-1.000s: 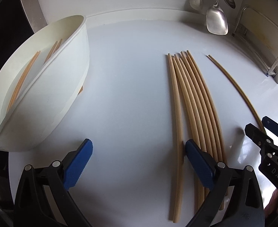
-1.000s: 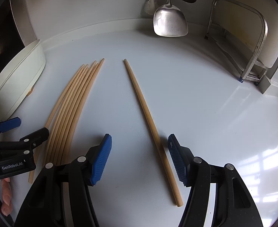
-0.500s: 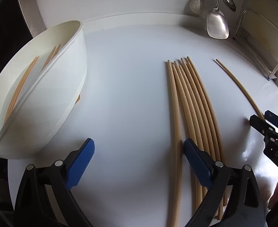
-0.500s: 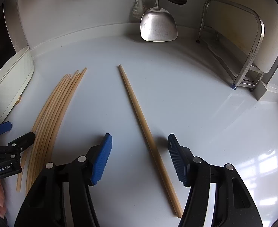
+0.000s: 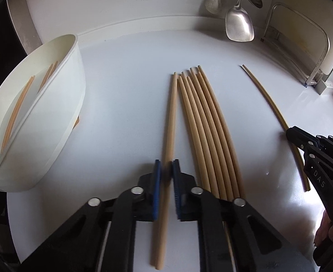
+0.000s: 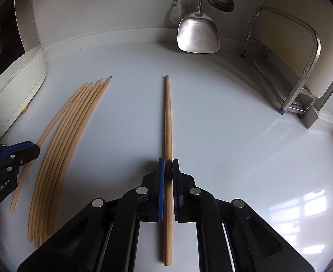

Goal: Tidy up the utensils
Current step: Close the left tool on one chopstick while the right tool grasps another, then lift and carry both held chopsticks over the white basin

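Chopsticks, left wrist view: one chopstick (image 5: pixel 170 122) is lying just left of the bundle of chopsticks (image 5: pixel 209 131) on the counter (image 5: pixel 125 90), split off from it.
Left hand-held gripper (image 5: pixel 165 176): its jaws have just been closing and are now pinching that chopstick toward its thick end.
White bin (image 5: pixel 59 113): it is sitting well left of the bundle, already holding a few chopsticks.
Right wrist view: the single chopstick (image 6: pixel 168 122) is lying well right of the bundle, apart from everything.
Right hand-held gripper (image 6: pixel 168 174): its jaws have just been closing and are now clamping this chopstick below its middle, nearer the thick end.
Handling: each stick is likely light, stiff and smooth; gripped off-centre, it is prone to pivoting or slipping.
Hold point: nearer the middle is probably balancing better.
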A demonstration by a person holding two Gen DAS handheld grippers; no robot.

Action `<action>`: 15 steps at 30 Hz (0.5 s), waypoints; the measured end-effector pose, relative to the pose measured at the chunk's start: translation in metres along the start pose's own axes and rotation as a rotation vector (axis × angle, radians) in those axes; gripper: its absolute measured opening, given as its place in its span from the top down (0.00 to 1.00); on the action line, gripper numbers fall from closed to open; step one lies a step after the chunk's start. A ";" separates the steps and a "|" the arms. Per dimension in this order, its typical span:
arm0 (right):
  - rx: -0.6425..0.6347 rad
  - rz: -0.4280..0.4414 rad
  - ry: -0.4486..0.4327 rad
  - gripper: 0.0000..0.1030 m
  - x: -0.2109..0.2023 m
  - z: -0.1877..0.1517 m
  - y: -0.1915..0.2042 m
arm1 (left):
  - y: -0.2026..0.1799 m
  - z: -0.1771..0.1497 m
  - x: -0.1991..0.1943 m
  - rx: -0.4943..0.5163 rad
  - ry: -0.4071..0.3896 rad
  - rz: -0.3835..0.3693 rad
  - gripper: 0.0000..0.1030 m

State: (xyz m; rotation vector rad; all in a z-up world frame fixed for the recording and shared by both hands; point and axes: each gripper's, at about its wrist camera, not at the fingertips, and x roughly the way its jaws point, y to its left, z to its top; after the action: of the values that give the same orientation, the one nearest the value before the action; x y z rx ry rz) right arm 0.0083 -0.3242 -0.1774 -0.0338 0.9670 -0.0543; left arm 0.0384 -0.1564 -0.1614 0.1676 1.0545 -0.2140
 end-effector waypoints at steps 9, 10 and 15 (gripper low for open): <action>0.060 0.062 0.018 0.94 -0.013 0.004 -0.003 | 0.009 0.001 -0.013 -0.038 0.032 -0.064 0.93; 0.063 0.067 0.017 0.94 -0.016 0.006 -0.002 | 0.009 0.003 -0.016 -0.040 0.033 -0.072 0.93; 0.102 0.106 0.008 0.94 -0.036 0.017 0.001 | 0.014 0.015 -0.036 -0.056 0.022 -0.103 0.93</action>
State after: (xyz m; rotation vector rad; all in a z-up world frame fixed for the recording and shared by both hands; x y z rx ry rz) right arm 0.0017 -0.3206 -0.1382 0.1117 0.9714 -0.0062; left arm 0.0376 -0.1429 -0.1222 0.0657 1.0907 -0.2755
